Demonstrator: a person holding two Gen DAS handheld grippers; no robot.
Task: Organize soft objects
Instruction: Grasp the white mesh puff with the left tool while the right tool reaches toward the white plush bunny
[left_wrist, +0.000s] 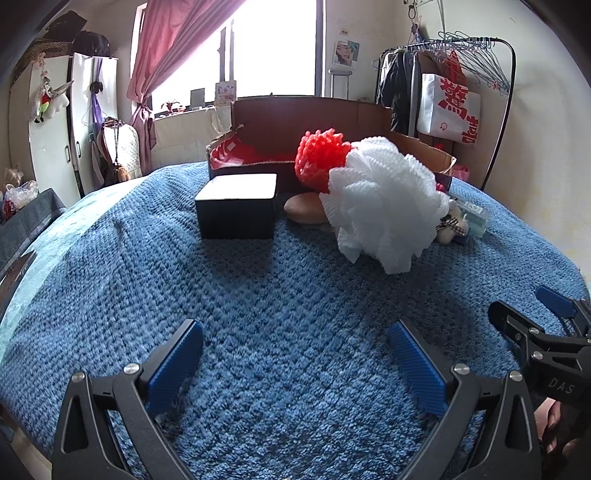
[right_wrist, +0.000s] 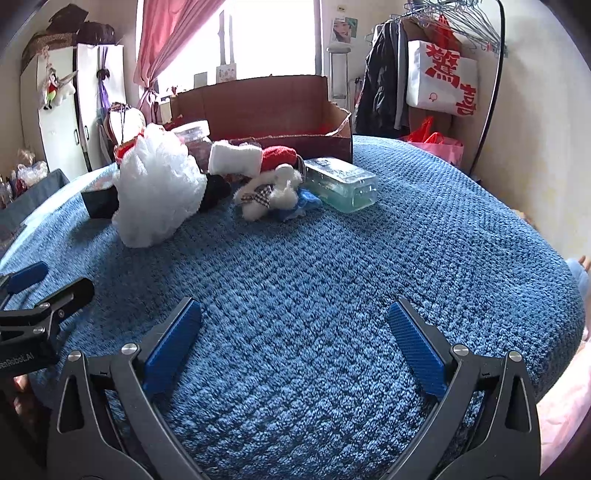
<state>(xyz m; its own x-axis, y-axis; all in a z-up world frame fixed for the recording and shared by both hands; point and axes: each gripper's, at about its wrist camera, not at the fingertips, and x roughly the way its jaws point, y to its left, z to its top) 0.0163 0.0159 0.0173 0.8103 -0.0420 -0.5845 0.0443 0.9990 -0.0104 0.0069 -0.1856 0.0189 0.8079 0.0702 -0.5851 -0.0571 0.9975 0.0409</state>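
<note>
Nothing looks sorted yet, I judge: the open brown cardboard box (right_wrist: 258, 107) sits at the far edge of the blue knitted blanket (right_wrist: 332, 277), the white mesh bath pouf (left_wrist: 384, 199) and small white plush bear (right_wrist: 269, 194) lying just before it. My left gripper (left_wrist: 295, 363) and right gripper (right_wrist: 295, 345) hover spread apart, empty.

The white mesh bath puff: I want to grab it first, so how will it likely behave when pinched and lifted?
The white mesh bath puff looks like loose gathered netting, so it will probably squash between the fingers and weigh very little. Its ruffles lean against the red puff and lie close to the small plush toy, so lifting may disturb them.
</note>
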